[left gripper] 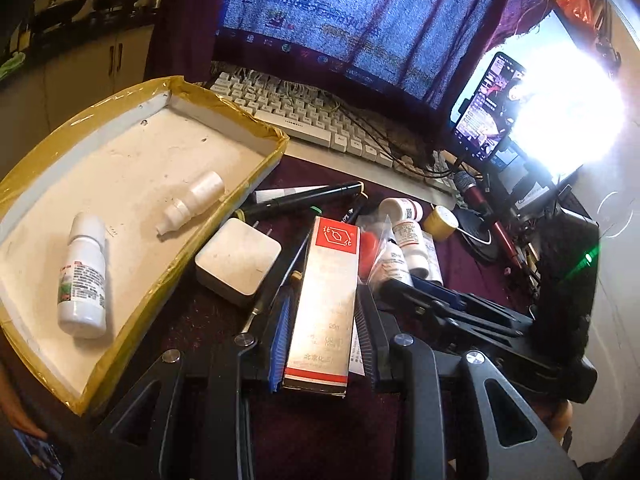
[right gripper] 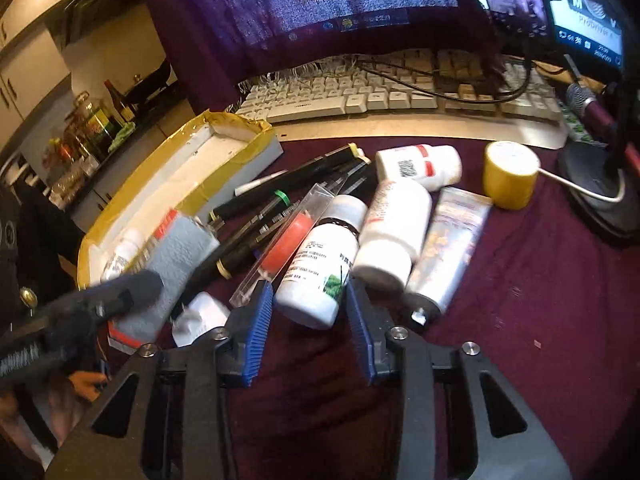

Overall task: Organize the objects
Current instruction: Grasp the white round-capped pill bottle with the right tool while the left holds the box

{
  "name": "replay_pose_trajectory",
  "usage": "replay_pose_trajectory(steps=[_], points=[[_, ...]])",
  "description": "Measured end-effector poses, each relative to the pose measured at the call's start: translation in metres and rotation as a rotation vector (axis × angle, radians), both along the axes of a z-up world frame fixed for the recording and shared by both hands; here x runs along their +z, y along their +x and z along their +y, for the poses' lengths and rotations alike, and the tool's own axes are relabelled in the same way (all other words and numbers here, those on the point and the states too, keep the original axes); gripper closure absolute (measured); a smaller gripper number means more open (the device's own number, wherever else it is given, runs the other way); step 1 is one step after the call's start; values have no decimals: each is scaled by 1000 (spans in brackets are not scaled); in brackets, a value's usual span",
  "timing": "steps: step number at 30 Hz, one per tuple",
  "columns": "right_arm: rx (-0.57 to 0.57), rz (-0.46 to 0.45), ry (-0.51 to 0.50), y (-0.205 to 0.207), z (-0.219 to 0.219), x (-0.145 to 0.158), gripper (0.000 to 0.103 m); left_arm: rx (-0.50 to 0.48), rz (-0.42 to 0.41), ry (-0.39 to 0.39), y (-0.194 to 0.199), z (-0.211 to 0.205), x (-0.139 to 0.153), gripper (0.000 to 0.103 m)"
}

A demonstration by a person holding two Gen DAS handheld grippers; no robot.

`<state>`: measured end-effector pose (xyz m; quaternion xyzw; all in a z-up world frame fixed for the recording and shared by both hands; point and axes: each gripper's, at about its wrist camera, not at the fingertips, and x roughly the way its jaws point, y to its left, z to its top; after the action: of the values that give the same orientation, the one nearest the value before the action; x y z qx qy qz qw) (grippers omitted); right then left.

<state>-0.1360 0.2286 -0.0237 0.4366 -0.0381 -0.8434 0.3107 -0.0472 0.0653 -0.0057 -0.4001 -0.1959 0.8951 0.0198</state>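
Left tool [left gripper: 320,328] is clamped on a tall silver carton with red bands and a red logo panel [left gripper: 324,300]; blue ribbed pads press both long sides, and the carton appears lifted clear of the maroon-cloth tabletop [left gripper: 320,432]. Just to its left sits the shallow white tray edged with yellow tape [left gripper: 256,160], already holding two white plastic bottles lying on their sides: a labelled one [left gripper: 83,276] near the front, a smaller dropper type [left gripper: 192,200] further back. Right tool [right gripper: 310,320] straddles the base of a white bottle with a green-printed label [right gripper: 316,264]; the pads sit close on either flank, but whether they bear on it yet I cannot tell, and the bottle lies in the pile. Beside it: another white bottle [right gripper: 394,232], a silver squeeze tube [right gripper: 448,248], a red-and-white labelled bottle [right gripper: 420,166], a yellow tape roll [right gripper: 510,174], several black pens [right gripper: 288,184], and a white square charger [left gripper: 238,260]. Judged step: mid-sort, moving loose items into the tray, carton in transit. Next move calls for carrying the carton leftward over the taped rim, lowering it onto bare tray floor clear of the two bottles, then releasing. The right side needs a firm grip before lifting; the round bottle may roll or nudge its neighbours.
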Motion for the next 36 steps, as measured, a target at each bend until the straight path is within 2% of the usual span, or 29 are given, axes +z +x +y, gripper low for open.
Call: replay_pose_trajectory(steps=[4, 7, 12, 17, 21, 24, 26, 27, 30, 32, 36], points=[[3, 21, 53, 14, 10, 1, 70, 8, 4, 2, 4, 0, 0, 76], [24, 49, 101, 15, 1, 6, 68, 8, -10, 9, 7, -1, -2, 76], [-5, 17, 71, 0, -6, 1, 67, 13, -10, 0, 6, 2, -1, 76], [3, 39, 81, -6, -8, -1, 68, 23, 1, -10, 8, 2, 5, 76], [2, 35, 100, 9, 3, 4, 69, 30, -11, 19, 9, -5, 6, 76], [23, 36, 130, 23, 7, 6, 69, 32, -4, 7, 9, -10, 11, 76], [22, 27, 137, 25, 5, 5, 68, 37, -12, 40, 7, -17, 13, 76], [21, 32, 144, 24, 3, 5, 68, 34, -8, 60, 6, -19, 15, 76], [-3, 34, 144, 16, -2, 3, 68, 48, 9, 40, 8, -19, 19, 76], [-2, 43, 135, 12, -5, 1, 68, 37, 1, 65, 9, -18, 15, 76], [5, 92, 138, 19, -4, -1, 69, 37, 3, 66, 15, -20, 11, 76]])
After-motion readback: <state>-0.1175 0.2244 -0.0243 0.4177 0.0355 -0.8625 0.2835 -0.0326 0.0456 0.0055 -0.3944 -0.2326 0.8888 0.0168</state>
